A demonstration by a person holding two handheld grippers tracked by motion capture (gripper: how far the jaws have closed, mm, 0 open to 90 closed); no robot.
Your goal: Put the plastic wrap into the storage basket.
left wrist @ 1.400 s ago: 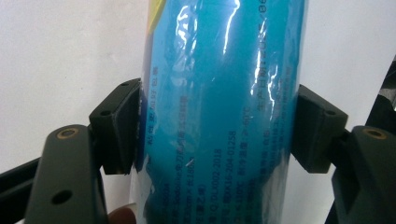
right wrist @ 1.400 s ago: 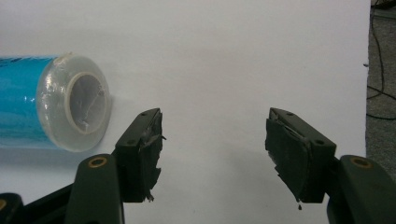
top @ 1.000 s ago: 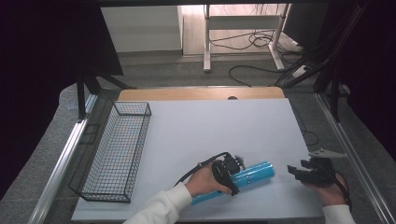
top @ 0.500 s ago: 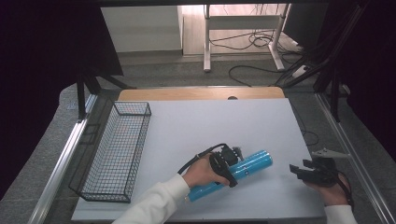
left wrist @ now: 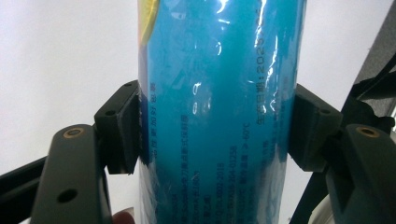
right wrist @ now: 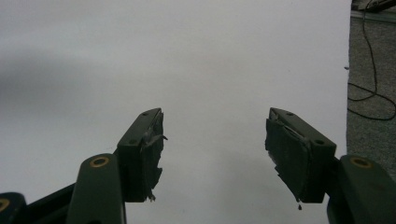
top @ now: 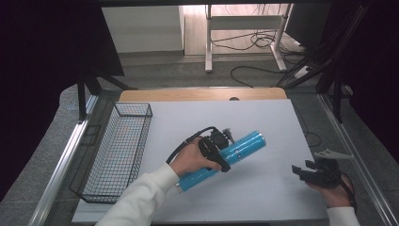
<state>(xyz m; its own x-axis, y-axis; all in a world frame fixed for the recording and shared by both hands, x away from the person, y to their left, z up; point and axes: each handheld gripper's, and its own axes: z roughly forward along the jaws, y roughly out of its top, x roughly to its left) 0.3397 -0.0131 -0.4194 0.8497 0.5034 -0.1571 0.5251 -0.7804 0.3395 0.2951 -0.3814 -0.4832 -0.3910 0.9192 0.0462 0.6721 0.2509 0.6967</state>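
the left gripper (top: 221, 149) is clamped across the blue tube (top: 244, 147), its two black pads (left wrist: 122, 126) pressing on opposite sides of the tube's round body, as the left gripper view shows with the shiny wrapper bulging between them. in the high view the tube's long axis runs on a diagonal, from low near the person's left sleeve up and toward the right, and the gripper grips it near the middle, crosswise to that axis. the tube sits over the white surface (top: 263, 117), roughly at its centre and a little toward the person; it looks lifted rather than lying flat, though that is a judgement.

the wire basket (top: 120, 141) stands well apart at the surface's left edge, its long side running away from the person. so the tube's axis lies skewed against the basket's length, and a drop there would likely call for swinging the tube leftward and turning it to match.

the right gripper (top: 301, 171) rests low at the right edge with its jaws spread and nothing between them, far from tube and basket; the left hand is plainly the nearer one.
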